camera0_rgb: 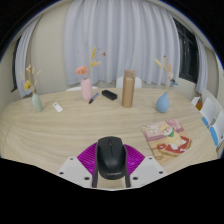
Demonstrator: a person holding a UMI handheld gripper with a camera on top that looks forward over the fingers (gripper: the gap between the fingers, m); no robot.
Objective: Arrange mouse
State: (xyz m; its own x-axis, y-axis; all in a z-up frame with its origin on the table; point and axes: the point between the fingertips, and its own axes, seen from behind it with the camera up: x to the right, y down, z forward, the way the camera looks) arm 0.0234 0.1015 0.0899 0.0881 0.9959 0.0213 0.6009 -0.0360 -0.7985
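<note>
A black, rounded plastic mouse [110, 155] is held between the purple pads of the gripper [110, 168], its fingers closed against both sides, above the pale wooden table [70, 130]. Carrying appears under way; placement is likely called for next. One mouse and three small vases with stems [88, 88] are counted.

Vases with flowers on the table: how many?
3: a pale green vase at far left, a pink vase near centre, a blue vase at right. None seem hidden. Black mouse sits between the tool fingers.
</note>
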